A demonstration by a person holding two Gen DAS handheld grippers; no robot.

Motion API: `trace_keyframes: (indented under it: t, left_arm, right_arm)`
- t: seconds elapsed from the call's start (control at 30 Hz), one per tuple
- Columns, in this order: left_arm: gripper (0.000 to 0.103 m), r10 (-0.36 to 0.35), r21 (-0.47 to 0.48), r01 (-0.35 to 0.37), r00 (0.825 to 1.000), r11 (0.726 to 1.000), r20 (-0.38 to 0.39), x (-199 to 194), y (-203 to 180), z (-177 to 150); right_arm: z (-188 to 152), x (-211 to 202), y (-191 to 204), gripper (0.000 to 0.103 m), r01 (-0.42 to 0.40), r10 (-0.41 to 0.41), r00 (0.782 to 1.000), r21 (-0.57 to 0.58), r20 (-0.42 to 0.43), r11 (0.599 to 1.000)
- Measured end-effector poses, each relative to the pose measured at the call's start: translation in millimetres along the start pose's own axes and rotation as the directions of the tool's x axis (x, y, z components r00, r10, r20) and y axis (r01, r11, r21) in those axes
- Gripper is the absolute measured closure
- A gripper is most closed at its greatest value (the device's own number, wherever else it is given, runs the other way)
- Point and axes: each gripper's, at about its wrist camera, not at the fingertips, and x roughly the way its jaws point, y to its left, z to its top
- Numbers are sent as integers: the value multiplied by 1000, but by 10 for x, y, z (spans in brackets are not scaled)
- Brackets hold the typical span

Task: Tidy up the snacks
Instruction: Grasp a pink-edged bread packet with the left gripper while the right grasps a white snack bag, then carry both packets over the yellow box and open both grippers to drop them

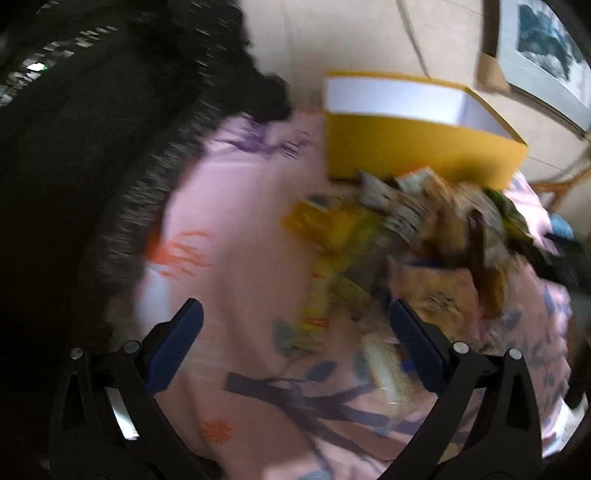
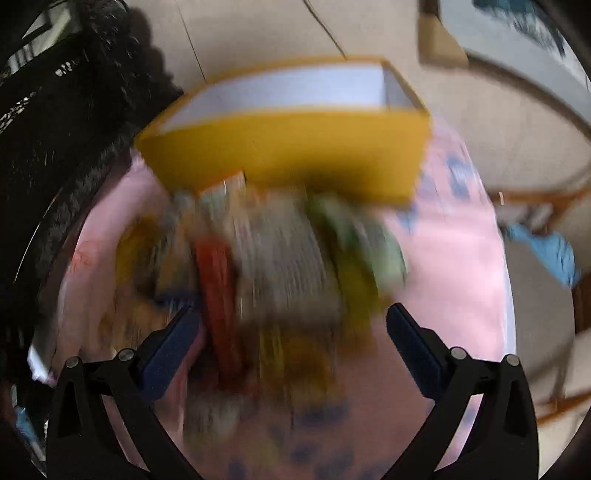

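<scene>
A pile of snack packets [image 1: 417,240] lies on a pink flowered cloth [image 1: 243,258], in front of an open yellow box [image 1: 417,147] with a white inside. My left gripper [image 1: 295,314] is open and empty above the cloth, with the pile ahead to its right. In the right wrist view the same pile [image 2: 280,266] is badly blurred, with a red packet [image 2: 218,295] in it; the yellow box [image 2: 288,147] stands behind. My right gripper [image 2: 293,317] is open, empty, right over the near part of the pile.
A black knitted garment [image 1: 92,166] covers the left side. A beige wall [image 1: 351,33] rises behind the box, with a framed picture [image 1: 546,48] at top right. A blue object [image 2: 546,254] and a wooden chair frame [image 2: 546,199] sit beyond the cloth's right edge.
</scene>
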Motion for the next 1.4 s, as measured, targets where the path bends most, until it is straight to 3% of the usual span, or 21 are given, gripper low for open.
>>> trace_keyframes:
  t: [0.13, 0.2, 0.23, 0.27, 0.37, 0.4, 0.43, 0.5, 0.53, 0.57, 0.63, 0.67, 0.7, 0.8, 0.9, 1.0, 1.13, 1.23, 1.3, 1.4]
  left_arm:
    - [2, -137, -9, 137, 990, 991, -40, 203, -175, -79]
    - [2, -163, 25, 164, 985, 986, -55, 279, -297, -105]
    - [2, -165, 51, 168, 984, 984, -61, 310, -363, -99]
    - [2, -171, 89, 176, 984, 980, -58, 339, -472, -111]
    - [2, -167, 152, 174, 984, 973, -60, 425, -647, -137]
    - [2, -168, 170, 178, 983, 969, -69, 458, -698, -137]
    - [2, -172, 184, 182, 983, 966, -69, 477, -747, -131]
    - [8, -190, 194, 201, 979, 960, -69, 557, -808, -133]
    - [34, -224, 192, 239, 970, 952, -96, 615, -818, -137]
    - [38, -318, 157, 335, 940, 929, -123, 665, -824, -131]
    - [43, -296, 190, 311, 950, 931, -103, 635, -874, -128]
    - [44, -283, 248, 296, 955, 922, -88, 600, -913, -131]
    - [48, -288, 249, 300, 954, 921, -87, 586, -896, -120]
    - [70, -350, 123, 358, 933, 926, -83, 504, -689, -5]
    - [74, -327, 153, 326, 945, 933, -20, 382, -620, 68]
    - [75, -373, 111, 375, 927, 920, -40, 310, -578, 81]
    - [75, -418, 132, 410, 907, 903, 42, -77, -564, 87]
    - [75, -421, 147, 406, 902, 902, 95, -300, -549, 205]
    - [75, -382, 168, 357, 911, 919, 154, -455, -544, 368]
    - [75, -241, 191, 192, 929, 963, 280, -615, -576, 632]
  right_arm:
    - [215, 492, 43, 1, -28, 23, 997, -64, -74, 998]
    - [261, 666, -52, 1, -15, 12, 992, -29, -123, 999]
    - [283, 711, -14, 2, 27, -40, 986, -83, -164, 996]
    - [281, 690, 27, 10, 79, -100, 979, -125, -175, 989]
    - [250, 466, 57, 42, 52, -75, 986, -152, -148, 987]
    - [249, 383, 38, 61, 40, -61, 987, -136, -149, 990]
    - [260, 290, -40, 69, 50, -62, 988, -90, -144, 995]
    - [258, 140, -180, 71, -3, 3, 988, 3, -152, 1000]
    - [249, 44, -233, 71, -22, 28, 989, 46, -144, 999]
    - [236, -75, -277, 71, -12, 19, 991, 56, -131, 998]
    - [187, -295, -288, 71, 15, -11, 996, 43, -93, 999]
    - [175, -397, -297, 71, 11, -7, 997, 50, -76, 999]
    - [170, -560, -318, 71, -13, 18, 998, 77, -54, 997]
    - [206, -850, -316, 71, -38, 38, 999, 104, 3, 994]
    - [230, -1109, -278, 71, -44, 37, 997, 91, 75, 995]
    - [224, -1339, -265, 71, -57, 46, 991, 90, 125, 994]
    - [286, -1424, -220, 71, -69, 53, 981, 79, 186, 995]
    - [388, -1546, -178, 71, -65, 49, 969, 61, 241, 996]
    - [472, -1573, -169, 71, -58, 42, 962, 50, 271, 997]
    - [670, -1617, -255, 71, -83, 55, 951, 80, 303, 993]
